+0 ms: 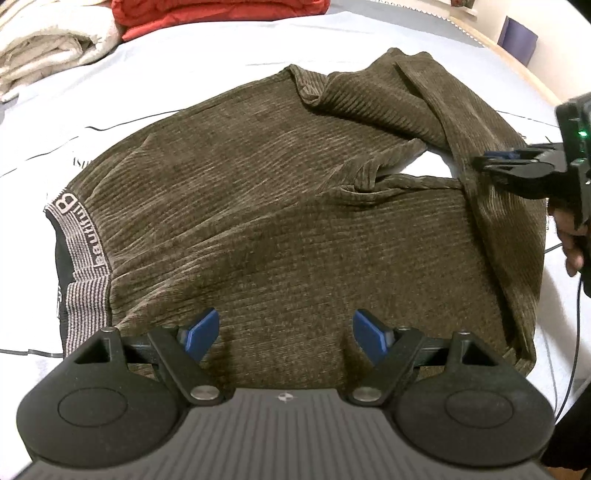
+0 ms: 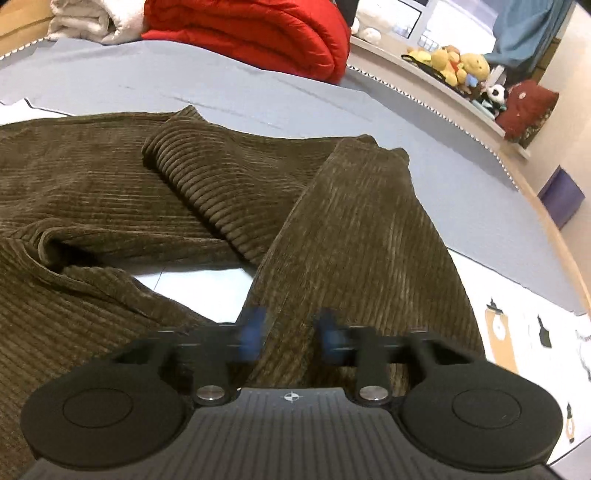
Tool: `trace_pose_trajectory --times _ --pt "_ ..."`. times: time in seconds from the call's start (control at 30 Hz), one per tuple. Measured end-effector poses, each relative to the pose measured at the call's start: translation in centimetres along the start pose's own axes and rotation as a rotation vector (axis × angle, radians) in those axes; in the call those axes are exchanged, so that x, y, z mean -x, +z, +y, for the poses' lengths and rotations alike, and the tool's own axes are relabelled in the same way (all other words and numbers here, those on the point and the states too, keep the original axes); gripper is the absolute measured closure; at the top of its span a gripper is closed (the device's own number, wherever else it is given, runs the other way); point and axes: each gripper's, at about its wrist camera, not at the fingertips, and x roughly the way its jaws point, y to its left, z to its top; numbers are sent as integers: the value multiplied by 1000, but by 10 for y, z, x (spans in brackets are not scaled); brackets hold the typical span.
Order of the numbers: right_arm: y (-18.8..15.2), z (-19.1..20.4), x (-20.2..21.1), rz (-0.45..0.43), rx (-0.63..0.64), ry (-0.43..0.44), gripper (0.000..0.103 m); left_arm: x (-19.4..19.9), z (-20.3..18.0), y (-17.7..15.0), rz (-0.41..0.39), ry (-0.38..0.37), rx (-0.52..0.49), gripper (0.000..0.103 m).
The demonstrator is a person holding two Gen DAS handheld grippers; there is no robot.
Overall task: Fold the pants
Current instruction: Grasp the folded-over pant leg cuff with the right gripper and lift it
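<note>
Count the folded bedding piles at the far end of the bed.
2: a red quilt near the middle of the far end, and a cream blanket left of it, touching it. Others may lie outside the frame.

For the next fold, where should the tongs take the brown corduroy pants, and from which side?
Probably at the hem of the leg that lies doubled back over the brown corduroy pants, coming from the leg end, opposite the striped waistband. That hem is a free edge on top of the cloth, so the right tongs, already over this leg, could pinch it.
</note>
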Motion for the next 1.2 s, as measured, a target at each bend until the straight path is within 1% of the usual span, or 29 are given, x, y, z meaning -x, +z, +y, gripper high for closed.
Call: trace_pose_trajectory --times 0.03,0.1,0.23,0.37,0.43,0.53,0.57,0.6,0.63,0.67,0.7,0.73,0.77,0.8,0.83,0.87,0.93,0.97,1.03,1.1,1.17,1.2 --pt "-1 -5 3 6 -14 0 100 2 0 0 -5 1 1 19" --pt "-5 -18 13 2 -54 18 103 5 -1 -4 -11 3 -6 19" --pt "-20 -48 40 -19 -79 28 103 5 -1 -17 -3 22 -20 19" --pt "-53 -86 75 -6 -55 27 103 3 1 -28 16 39 -33 19" --pt "-74 -107 84 38 -35 31 103 6 0 -30 4 33 -44 19" --pt "-117 -136 94 157 -8 64 103 6 -2 -30 4 28 -50 19" --pt "-134 -145 96 214 2 81 103 6 -4 -30 4 27 -54 19" --pt "-145 -151 98 252 6 91 103 5 -7 -28 4 25 -60 19" --pt "-157 -158 101 279 4 99 103 5 -9 -27 2 23 -64 19" --pt "-163 -164 106 279 -12 98 103 4 -13 -25 0 19 -67 19" --pt "-164 -170 110 260 -33 82 103 4 -16 -24 -2 14 -69 19" --pt "-162 -175 115 232 -64 65 100 4 -20 -23 -3 6 -70 19" --pt "-156 -177 119 200 -95 59 100 3 -23 -22 -2 0 -72 19" --pt "-148 -179 122 155 -130 62 98 2 -28 -21 -1 -5 -77 19" --pt "-137 -178 125 116 -157 69 89 0 -32 -20 0 -8 -84 19" --pt "-124 -175 126 72 -180 83 86 -1 -35 -19 1 -8 -92 19" --pt "-101 -163 126 0 -205 104 63 -4 -41 -18 5 -5 -101 19" --pt "-87 -155 122 -30 -217 119 60 -5 -42 -18 7 -5 -101 19" --pt "-61 -137 110 -56 -233 146 59 -7 -43 -16 10 -5 -96 19" --pt "-36 -116 92 -60 -244 164 58 -8 -43 -16 12 -4 -89 19" --pt "-14 -92 72 -48 -244 173 54 -9 -42 -13 13 -6 -82 19" --pt "-5 -81 62 -40 -242 171 50 -10 -40 -12 13 -6 -79 19"
